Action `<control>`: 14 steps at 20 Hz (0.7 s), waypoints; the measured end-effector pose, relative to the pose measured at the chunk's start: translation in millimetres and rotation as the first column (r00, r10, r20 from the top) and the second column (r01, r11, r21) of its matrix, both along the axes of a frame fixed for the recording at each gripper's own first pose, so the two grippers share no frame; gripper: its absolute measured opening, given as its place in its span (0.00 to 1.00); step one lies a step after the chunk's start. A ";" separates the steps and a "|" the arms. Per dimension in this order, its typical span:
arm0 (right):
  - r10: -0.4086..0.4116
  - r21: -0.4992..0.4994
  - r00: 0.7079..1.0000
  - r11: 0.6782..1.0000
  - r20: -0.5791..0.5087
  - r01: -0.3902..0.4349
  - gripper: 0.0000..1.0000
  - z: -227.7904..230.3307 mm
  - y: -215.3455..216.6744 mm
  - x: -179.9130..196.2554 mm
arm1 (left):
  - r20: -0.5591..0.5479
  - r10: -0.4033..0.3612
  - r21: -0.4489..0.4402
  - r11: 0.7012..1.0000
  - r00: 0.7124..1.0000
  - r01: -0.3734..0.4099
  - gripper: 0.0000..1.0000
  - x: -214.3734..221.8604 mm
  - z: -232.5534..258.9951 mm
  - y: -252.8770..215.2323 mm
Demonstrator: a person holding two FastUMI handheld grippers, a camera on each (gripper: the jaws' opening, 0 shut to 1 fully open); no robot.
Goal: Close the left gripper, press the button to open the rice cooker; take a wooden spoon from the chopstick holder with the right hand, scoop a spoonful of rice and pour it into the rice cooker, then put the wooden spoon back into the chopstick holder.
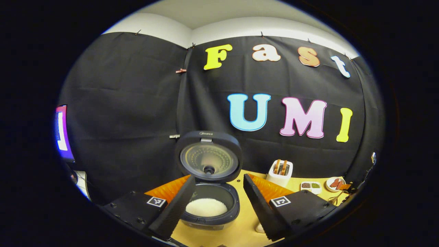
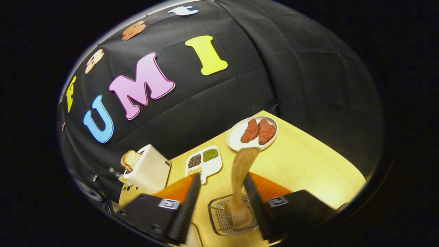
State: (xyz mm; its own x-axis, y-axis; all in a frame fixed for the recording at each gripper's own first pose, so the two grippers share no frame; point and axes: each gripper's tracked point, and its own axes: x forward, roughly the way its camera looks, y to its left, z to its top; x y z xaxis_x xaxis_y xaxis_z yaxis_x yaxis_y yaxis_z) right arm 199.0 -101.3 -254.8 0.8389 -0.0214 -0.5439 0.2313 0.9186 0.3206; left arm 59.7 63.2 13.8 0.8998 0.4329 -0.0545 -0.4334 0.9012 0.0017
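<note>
Rice cooker (image 1: 210,178) first, being the largest thing on the pale wooden table (image 2: 301,164): a dark rounded body with its lid (image 1: 209,156) standing upright on the back hinge, the lid's inner plate metallic and ringed with dimples, and a low white mound of rice (image 1: 206,207) in the pot. Judging by that, the button press and the pour look done. The left gripper (image 1: 219,200) hovers just before the cooker with its jaws spread wide and nothing between them. The right gripper (image 2: 221,202) is also spread, and the wooden spoon (image 2: 241,178) stands between its fingers with its lower end in the wire chopstick holder (image 2: 228,218); a gap shows on the spoon's left side, while I cannot tell whether the right finger touches it. So the return seems made, with only withdrawal left. Smaller things behind: a cream toaster (image 2: 148,169) with bread, a smooth white plate (image 2: 252,133) of reddish pieces, and a divided dish (image 2: 203,161) of grains.
</note>
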 end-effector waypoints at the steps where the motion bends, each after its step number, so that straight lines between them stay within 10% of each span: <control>1: -0.028 -0.022 1.000 0.999 0.003 0.028 1.00 0.4 -6.5 -5.7 | 0.026 -0.019 0.012 1.000 0.999 0.018 0.95 5.0 8.2 5.2; 14: -0.029 -0.273 0.983 0.959 0.180 0.078 0.98 120.8 -3.7 -138.7 | 0.207 -0.169 0.114 0.982 0.964 0.148 0.94 80.6 58.5 101.9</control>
